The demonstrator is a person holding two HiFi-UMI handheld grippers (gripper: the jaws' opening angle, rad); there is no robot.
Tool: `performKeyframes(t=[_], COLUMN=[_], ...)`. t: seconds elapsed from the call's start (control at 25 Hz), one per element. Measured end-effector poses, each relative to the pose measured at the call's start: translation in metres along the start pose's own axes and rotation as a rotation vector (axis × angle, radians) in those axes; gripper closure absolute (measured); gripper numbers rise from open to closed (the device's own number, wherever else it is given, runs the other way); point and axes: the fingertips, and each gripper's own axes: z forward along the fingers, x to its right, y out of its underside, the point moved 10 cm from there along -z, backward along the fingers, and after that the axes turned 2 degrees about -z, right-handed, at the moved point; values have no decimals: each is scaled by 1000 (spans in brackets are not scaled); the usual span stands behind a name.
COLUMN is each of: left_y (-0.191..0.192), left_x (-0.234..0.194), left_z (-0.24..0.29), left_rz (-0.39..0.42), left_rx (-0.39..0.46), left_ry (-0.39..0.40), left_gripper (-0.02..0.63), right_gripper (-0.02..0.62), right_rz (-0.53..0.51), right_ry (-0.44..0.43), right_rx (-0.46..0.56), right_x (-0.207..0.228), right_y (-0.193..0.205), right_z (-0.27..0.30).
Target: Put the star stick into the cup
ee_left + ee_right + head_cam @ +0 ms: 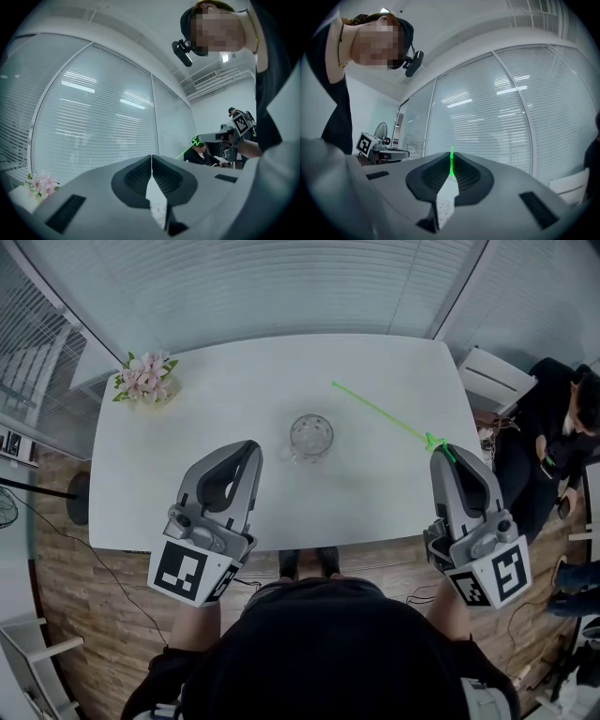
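A thin green star stick (380,412) slants up and left over the white table (234,390), its star end at my right gripper (441,452), which is shut on it. In the right gripper view the stick (451,164) stands straight up, pinched between the closed pads. A clear glass cup (310,437) stands at the table's middle, left of the stick and between both grippers. My left gripper (251,448) hovers near the cup's left, jaws shut and empty; in the left gripper view its tips (151,158) meet, with the right gripper and stick (187,151) seen beyond.
A small pink flower bunch (146,377) sits at the table's far left corner. A seated person in black (553,442) is to the right of the table, beside a white chair (492,376). Window blinds line the far side; cables run over the wooden floor.
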Motion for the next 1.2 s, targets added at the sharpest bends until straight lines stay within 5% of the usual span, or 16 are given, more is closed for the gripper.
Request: performKeyframes(t=[0.72,1.2], left_y=[13,16], left_x=[20,16], left_z=[8,0], left_rz=[-16,-13], left_rx=[-37,-70], left_ry=[-73,-99], left_gripper=[588,588], right_gripper=[572,572], right_rz=[56,107], right_ry=[-226,-227], right_rx=[-152,-230], right_x=[8,4], right_y=[46,85], right_z=[13,36])
